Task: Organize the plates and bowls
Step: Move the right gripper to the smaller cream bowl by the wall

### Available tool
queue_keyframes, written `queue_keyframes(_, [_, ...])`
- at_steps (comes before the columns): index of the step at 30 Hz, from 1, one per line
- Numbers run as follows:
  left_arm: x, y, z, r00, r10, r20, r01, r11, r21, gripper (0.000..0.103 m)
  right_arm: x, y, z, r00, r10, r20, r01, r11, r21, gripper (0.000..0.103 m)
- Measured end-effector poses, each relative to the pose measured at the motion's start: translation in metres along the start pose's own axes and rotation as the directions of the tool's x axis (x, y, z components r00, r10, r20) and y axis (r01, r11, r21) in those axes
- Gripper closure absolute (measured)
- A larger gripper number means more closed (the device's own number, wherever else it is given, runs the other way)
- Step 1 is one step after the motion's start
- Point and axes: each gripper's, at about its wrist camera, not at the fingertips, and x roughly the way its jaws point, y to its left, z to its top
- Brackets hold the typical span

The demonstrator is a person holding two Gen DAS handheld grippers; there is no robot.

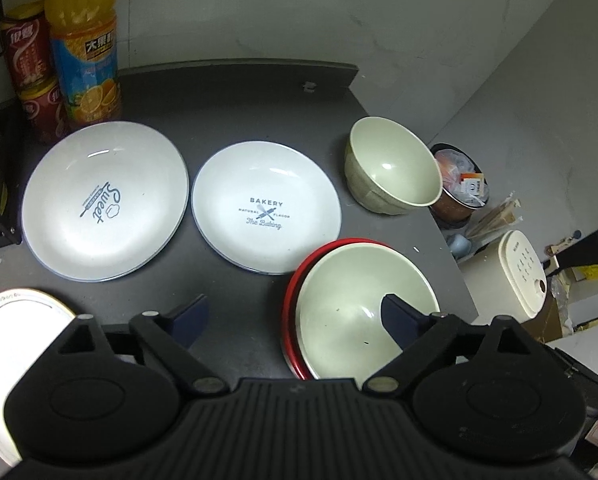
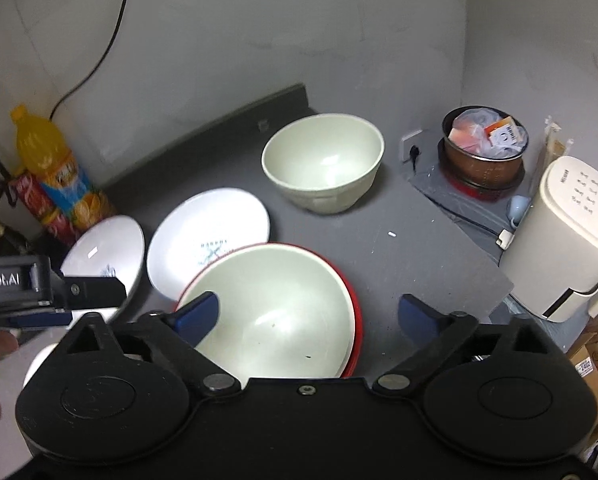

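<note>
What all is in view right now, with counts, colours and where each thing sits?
Printed plates: two, white, side by side mid-counter; the second reads BAKERY.
Nested bowl: one, pale green, sitting in a red bowl, near edge.
Loose bowl: one, pale green, far right of counter.
Rimmed plate: one, white, near left, partly hidden.
Juice bottle: one, orange, back left.
Cans: two, red, stacked beside the bottle.
Pot: one, brown, holding packets, off the counter.
Appliance: one, cream, right.
Left gripper: black, blue fingers, open.
Right gripper: same, open.
</note>
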Motion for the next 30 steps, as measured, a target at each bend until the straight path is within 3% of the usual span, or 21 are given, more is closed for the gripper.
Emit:
queue_keyframes(4, [-0.008, -0.003, 0.0, 0.999, -0.009, 0.032, 0.008, 1.0, 0.026, 0.001, -0.009, -0.001, 0.0, 0.999, -0.001, 0.037, 0.0, 1.0, 0.016, 0.0])
queue_keyframes(15, [-0.008, -0.02, 0.013, 0.997, -0.033, 0.072, 0.029, 0.998, 0.053, 0.001, -0.009, -0.018, 0.014, 0.993, 0.001, 0.118, -0.004, 1.0, 0.025, 0.0])
queue_keyframes(30, [0.019, -0.049, 0.052, 0.995, -0.029, 0.099, 0.025, 0.999, 0.042, 0.001, 0.031, -0.049, 0.053, 0.997, 0.044, 0.064, -0.047, 0.997, 0.055, 0.0])
